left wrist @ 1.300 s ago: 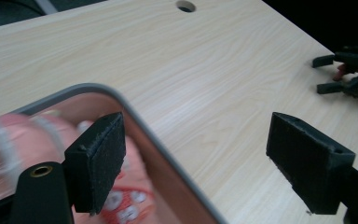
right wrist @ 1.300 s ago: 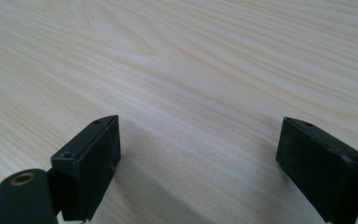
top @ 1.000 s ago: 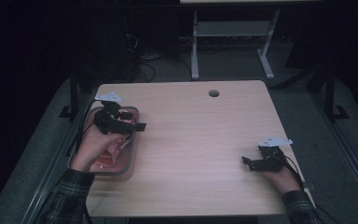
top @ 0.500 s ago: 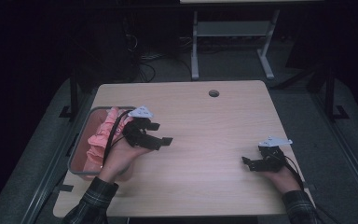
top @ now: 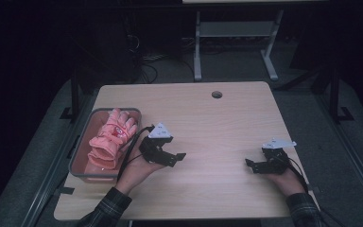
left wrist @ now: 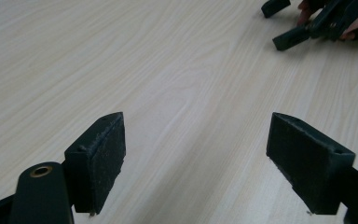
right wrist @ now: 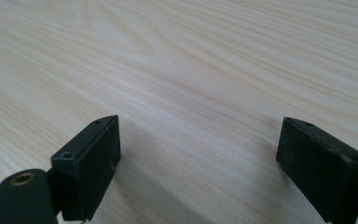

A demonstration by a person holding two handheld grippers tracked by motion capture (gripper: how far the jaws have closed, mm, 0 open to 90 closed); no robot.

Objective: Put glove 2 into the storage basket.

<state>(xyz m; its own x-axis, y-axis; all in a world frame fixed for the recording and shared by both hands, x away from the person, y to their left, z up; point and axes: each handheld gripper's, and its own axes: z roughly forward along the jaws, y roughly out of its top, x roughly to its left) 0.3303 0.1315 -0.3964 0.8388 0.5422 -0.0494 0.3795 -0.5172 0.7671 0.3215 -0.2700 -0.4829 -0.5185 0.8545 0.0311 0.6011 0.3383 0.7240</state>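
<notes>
High view: a light wooden table (top: 208, 123) with a small round hole (top: 216, 94) near the far edge, and at the left edge a grey tray (top: 78, 156) holding pink gloves (top: 109, 138), stacked and lying lengthwise in it. Just right of the tray, the left gripper (top: 172, 160), held in the left hand (top: 134, 171), jaws spread apart and pointing toward the table's right side, nothing between them; grey three-cornered plate (top: 160, 132) on top, black cable curling back over the tray's rim. Well apart at the right edge, the right gripper (top: 253, 165) in the right hand (top: 283, 178), jaws likewise spread and empty, pointing left toward the other gripper (a pale plate on top of this one too). Plaid sleeves (top: 106, 210) at the bottom on both arms. Dark floor and a white metal stand (top: 231, 33) beyond the table. Left gripper view: left gripper (left wrist: 196, 154) with both black jaws wide apart, bare wood grain between and nothing gripped; far off at upper right, the right gripper (left wrist: 284, 23), its jaws parted over the tabletop. Right gripper view: right gripper (right wrist: 198, 158) wide open, holding nothing, jaws low over bare pale wood.
</notes>
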